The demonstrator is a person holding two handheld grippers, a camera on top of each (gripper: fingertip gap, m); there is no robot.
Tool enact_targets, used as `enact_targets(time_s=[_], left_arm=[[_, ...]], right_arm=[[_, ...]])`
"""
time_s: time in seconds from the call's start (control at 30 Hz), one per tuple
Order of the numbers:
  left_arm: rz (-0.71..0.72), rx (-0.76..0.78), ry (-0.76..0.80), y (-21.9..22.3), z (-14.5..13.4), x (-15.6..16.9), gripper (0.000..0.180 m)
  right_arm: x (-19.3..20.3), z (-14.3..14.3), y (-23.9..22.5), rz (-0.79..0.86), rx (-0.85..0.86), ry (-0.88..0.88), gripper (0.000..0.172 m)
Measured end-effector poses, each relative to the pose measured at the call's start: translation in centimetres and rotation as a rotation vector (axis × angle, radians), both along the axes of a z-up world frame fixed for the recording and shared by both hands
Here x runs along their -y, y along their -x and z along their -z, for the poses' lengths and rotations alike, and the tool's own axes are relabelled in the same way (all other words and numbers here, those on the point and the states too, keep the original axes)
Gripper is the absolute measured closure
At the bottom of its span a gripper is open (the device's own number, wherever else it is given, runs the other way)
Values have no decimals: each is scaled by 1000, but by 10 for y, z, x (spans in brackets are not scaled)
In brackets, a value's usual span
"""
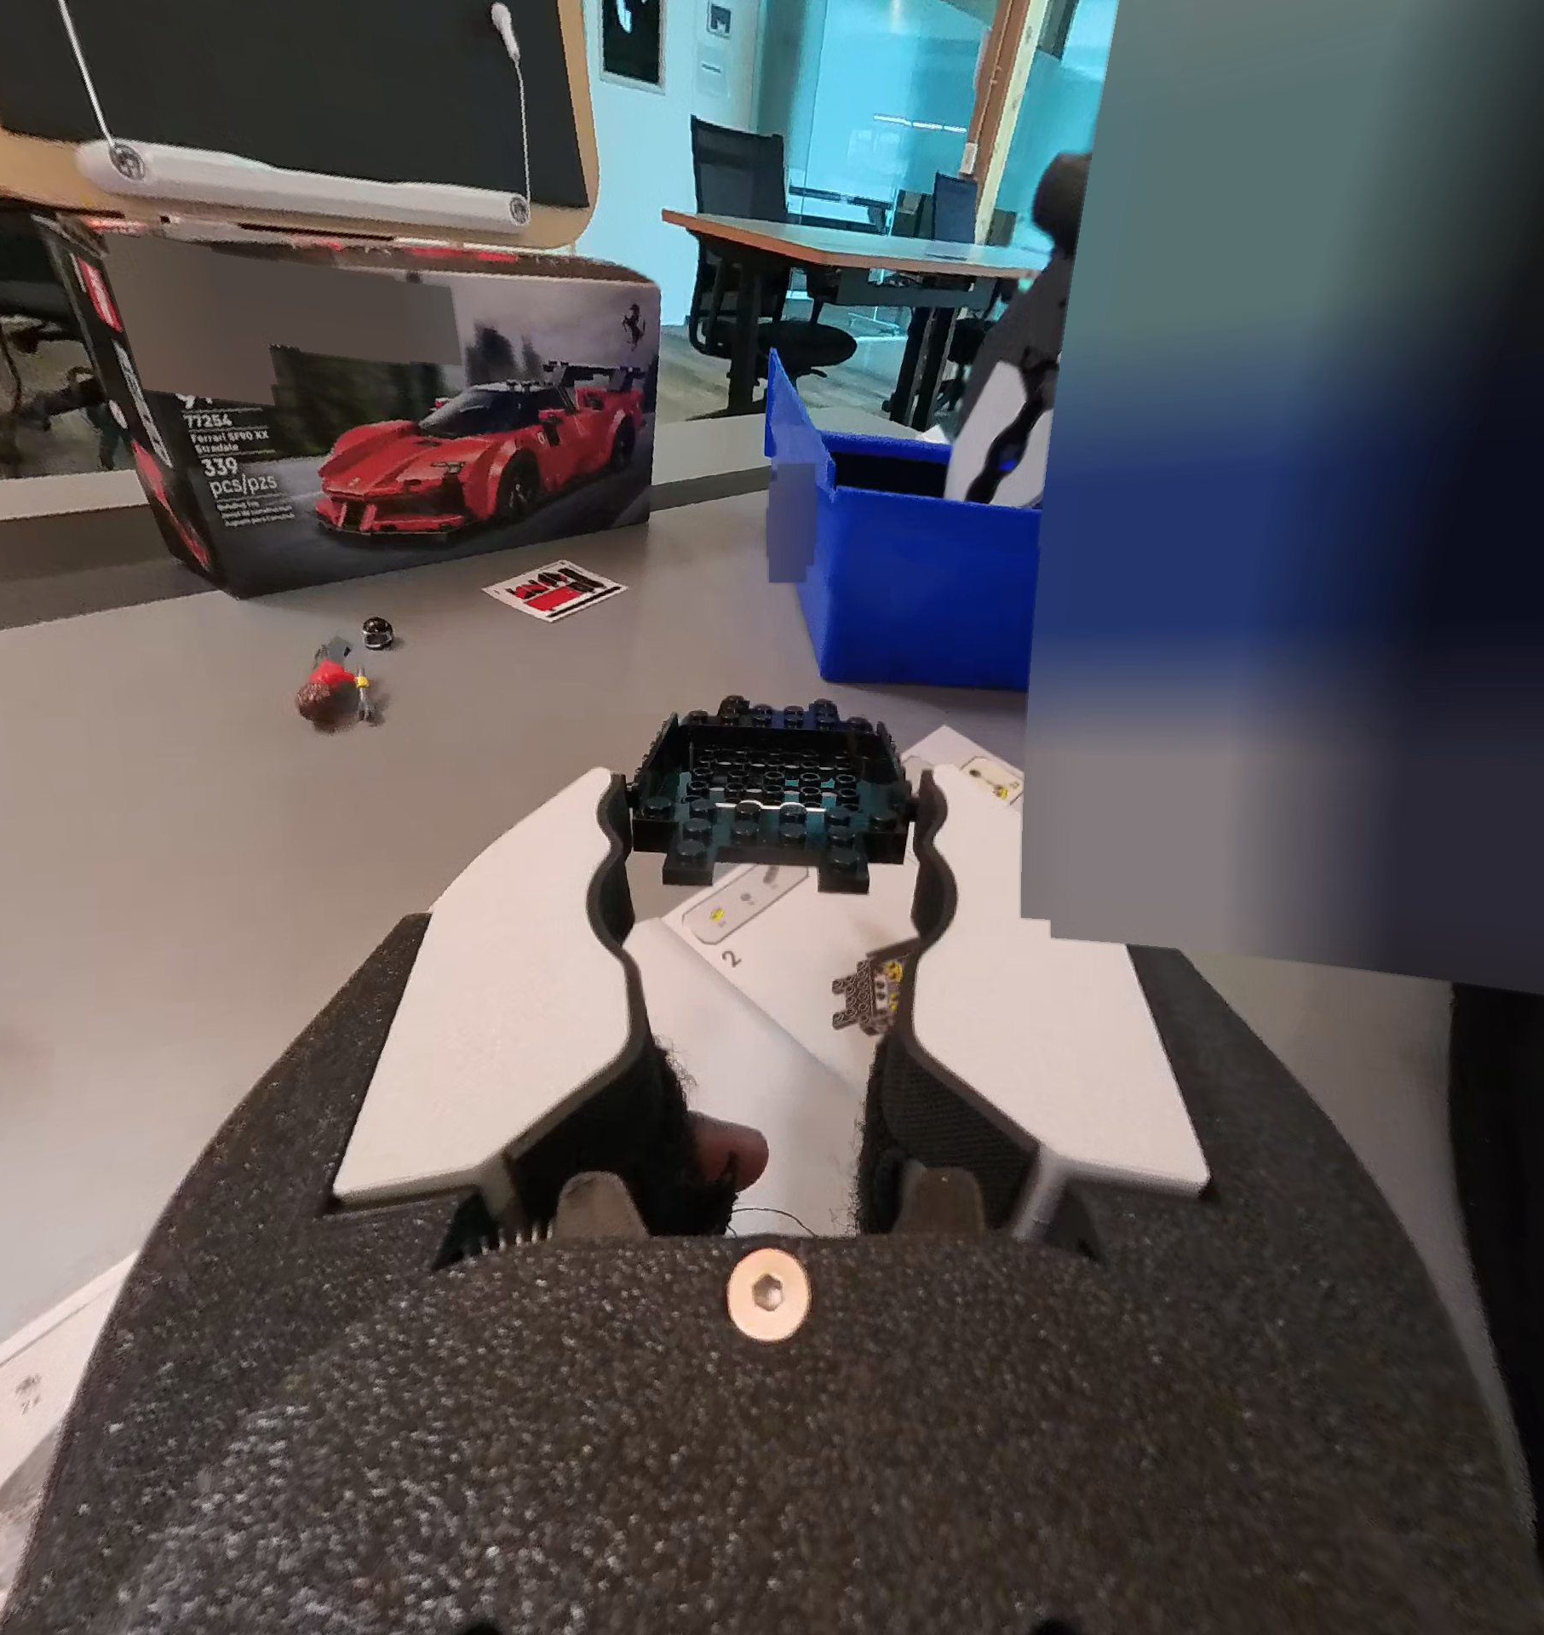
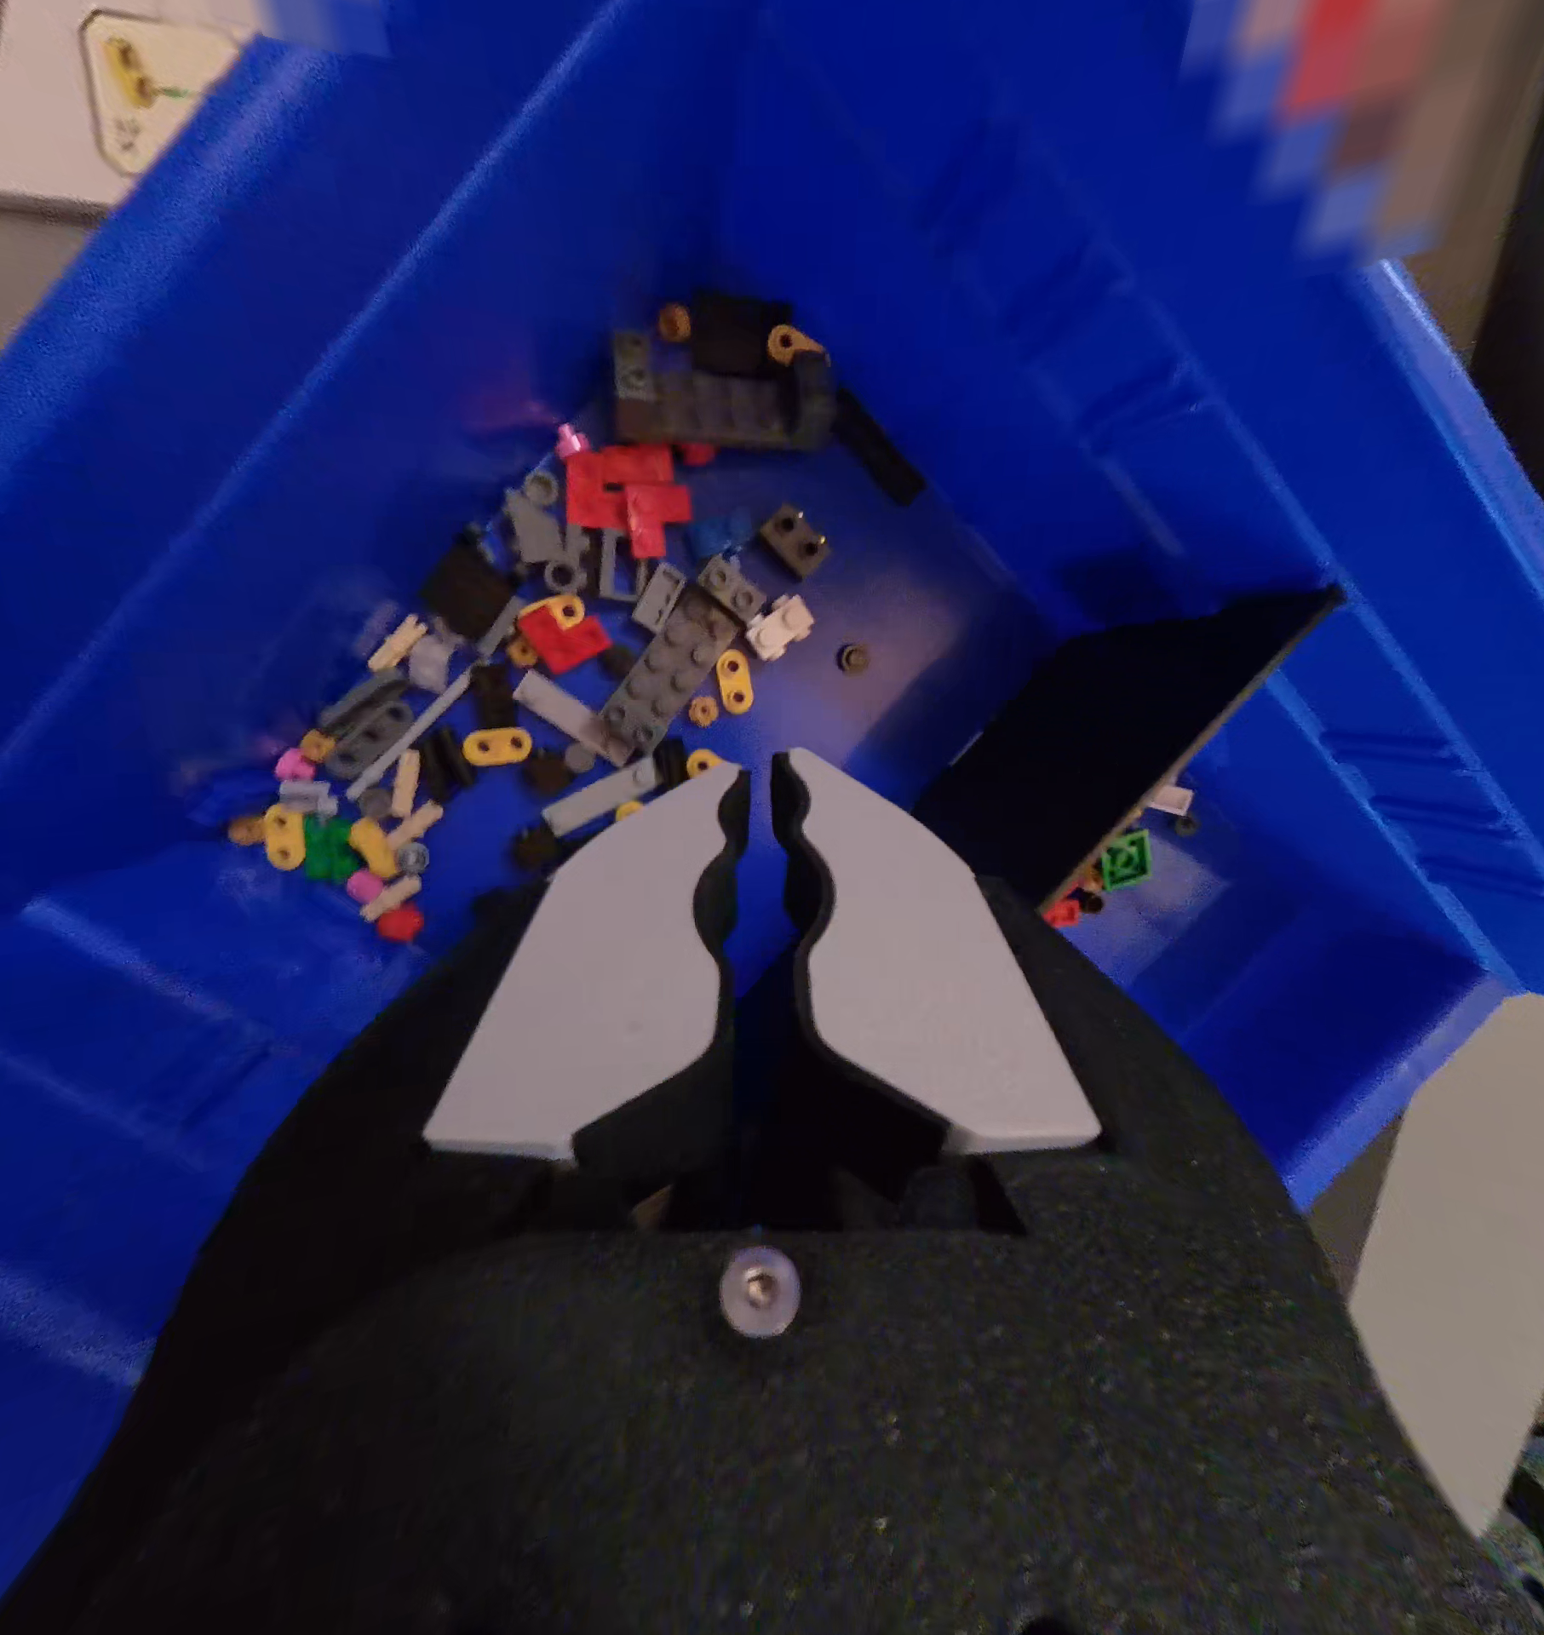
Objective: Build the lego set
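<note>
A: Two grippers. Left gripper (image 1: 772,814) is level above the table (image 1: 219,885), pads clamped on a black studded base piece (image 1: 772,796).

B: Right gripper (image 2: 759,779) tilts down into the blue bin (image 2: 396,310), nearly closed, nothing between its pads, loose bricks (image 2: 573,637) beyond.

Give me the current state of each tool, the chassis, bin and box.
Left tool: clamped on the black studded chassis plate, lifted above the white instruction booklet.
Right tool: nearly closed, empty, inside the blue plastic bin.
Bin: holds loose bricks.
Cardboard set box: upright.
</note>
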State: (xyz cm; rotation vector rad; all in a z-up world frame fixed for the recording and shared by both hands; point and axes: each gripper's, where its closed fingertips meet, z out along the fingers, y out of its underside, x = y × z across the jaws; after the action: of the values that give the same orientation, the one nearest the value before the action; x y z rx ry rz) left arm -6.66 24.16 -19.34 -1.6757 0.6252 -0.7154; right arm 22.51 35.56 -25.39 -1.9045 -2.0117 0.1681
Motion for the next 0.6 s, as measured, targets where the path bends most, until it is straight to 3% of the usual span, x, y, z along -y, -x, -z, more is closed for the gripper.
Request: enact_targets(time_s=[0.17, 0.6], left_arm=[[10, -30, 13, -2, 7, 2, 120], [-27, 15, 2, 16, 8, 8, 120]], right_arm=[[-5, 21, 2, 40, 100, 11, 161], [5, 38, 3, 42, 247, 43, 161]])
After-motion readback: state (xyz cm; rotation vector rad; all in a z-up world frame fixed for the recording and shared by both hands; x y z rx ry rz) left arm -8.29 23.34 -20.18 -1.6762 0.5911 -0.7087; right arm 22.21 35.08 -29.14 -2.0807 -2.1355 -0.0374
